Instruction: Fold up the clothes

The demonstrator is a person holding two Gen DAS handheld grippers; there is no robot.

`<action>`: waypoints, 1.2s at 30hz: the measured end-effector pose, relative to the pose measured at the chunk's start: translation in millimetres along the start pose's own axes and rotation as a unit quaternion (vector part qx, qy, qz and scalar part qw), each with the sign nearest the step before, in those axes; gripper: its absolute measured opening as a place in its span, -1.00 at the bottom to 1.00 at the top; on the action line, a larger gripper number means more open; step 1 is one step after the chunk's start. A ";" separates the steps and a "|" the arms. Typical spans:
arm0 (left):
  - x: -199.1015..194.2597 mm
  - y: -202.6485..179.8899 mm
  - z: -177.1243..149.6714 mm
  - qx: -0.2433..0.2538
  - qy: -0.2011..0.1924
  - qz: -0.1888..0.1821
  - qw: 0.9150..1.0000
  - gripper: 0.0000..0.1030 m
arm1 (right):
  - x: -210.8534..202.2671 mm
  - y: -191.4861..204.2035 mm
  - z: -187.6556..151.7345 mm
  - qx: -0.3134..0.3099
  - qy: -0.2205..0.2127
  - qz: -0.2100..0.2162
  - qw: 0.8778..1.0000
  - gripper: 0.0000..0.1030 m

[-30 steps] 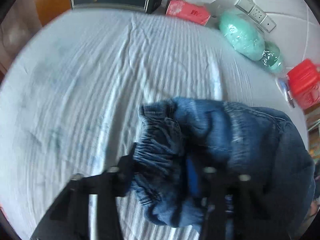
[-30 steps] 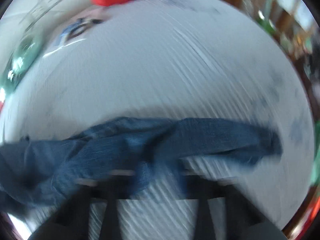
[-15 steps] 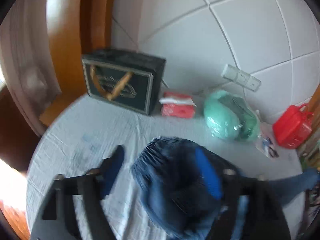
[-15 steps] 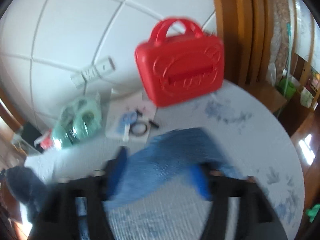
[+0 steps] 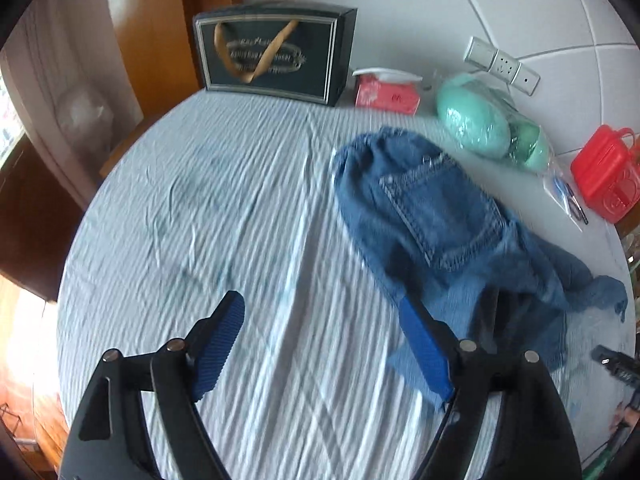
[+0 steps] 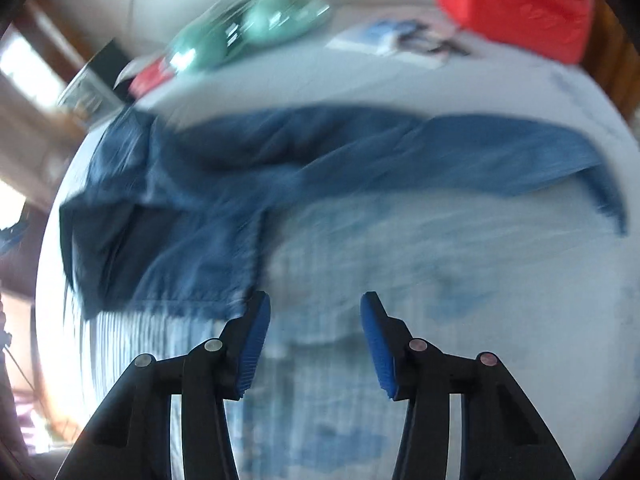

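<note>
left black gripper with blue ribbed pads: spread wide, empty | crumpled blue denim jeans: flat on pale striped bedsheet, right pad overlaps hem | right black gripper: parted, empty, just beside jeans; view blurred

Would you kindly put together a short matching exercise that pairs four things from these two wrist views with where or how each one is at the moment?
Things:
1. jeans
2. red case
3. dark gift bag
4. left gripper

States or places:
A. standing upright against the wall at the back of the bed
B. open, with nothing between its fingers
C. lying spread out on the striped sheet, back pocket facing up
D. at the bed's far right edge, beyond the green bundle

Pairs: 1-C, 2-D, 3-A, 4-B
</note>
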State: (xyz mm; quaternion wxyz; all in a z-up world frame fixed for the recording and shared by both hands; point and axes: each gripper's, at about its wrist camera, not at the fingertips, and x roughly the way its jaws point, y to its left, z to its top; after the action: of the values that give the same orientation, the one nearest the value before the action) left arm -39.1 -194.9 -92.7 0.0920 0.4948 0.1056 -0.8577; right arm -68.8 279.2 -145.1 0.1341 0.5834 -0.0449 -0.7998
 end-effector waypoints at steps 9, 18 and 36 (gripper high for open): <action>6.2 19.7 0.3 0.022 -0.003 -0.006 1.000 0.55 | 53.2 71.7 -7.1 -0.058 0.002 -0.075 0.996 0.21; 53.8 16.3 65.1 0.089 0.003 -0.024 0.996 0.55 | -71.9 33.2 -6.3 0.107 -0.161 -0.072 0.978 -0.99; 183.1 -37.1 109.4 0.120 0.051 -0.058 0.990 0.55 | -38.4 -5.4 -47.9 0.239 -0.094 -0.032 0.966 -0.30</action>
State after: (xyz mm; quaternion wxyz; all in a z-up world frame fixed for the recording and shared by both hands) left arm -229.8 -198.8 -194.9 -0.0234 0.5385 0.0353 -0.8415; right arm -13.5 298.7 -126.1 -0.0401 0.5219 -0.2284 -0.8209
